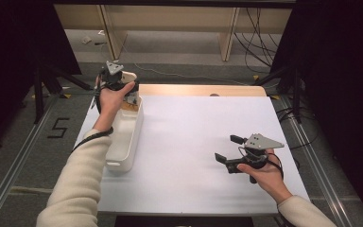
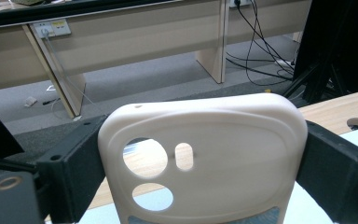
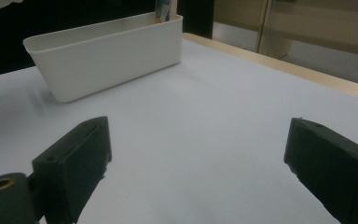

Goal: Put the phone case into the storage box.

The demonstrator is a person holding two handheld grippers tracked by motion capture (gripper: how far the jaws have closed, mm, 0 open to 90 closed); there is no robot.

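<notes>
A white table (image 1: 203, 142) carries a long white bin (image 1: 125, 137) along its left edge.

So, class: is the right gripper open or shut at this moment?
Open. The right gripper has its two black jaws standing wide apart over the white table, nothing between them.

Black "5" on the floor (image 1: 59, 127)

Bin left, open tabletop right.
The bin (image 1: 125, 137) stands along the tabletop's (image 1: 194, 137) left edge; the left claw (image 1: 123, 81) holds a phone case (image 2: 200, 154) above its far end, and the right claw (image 1: 227, 149) hovers near right.
</notes>
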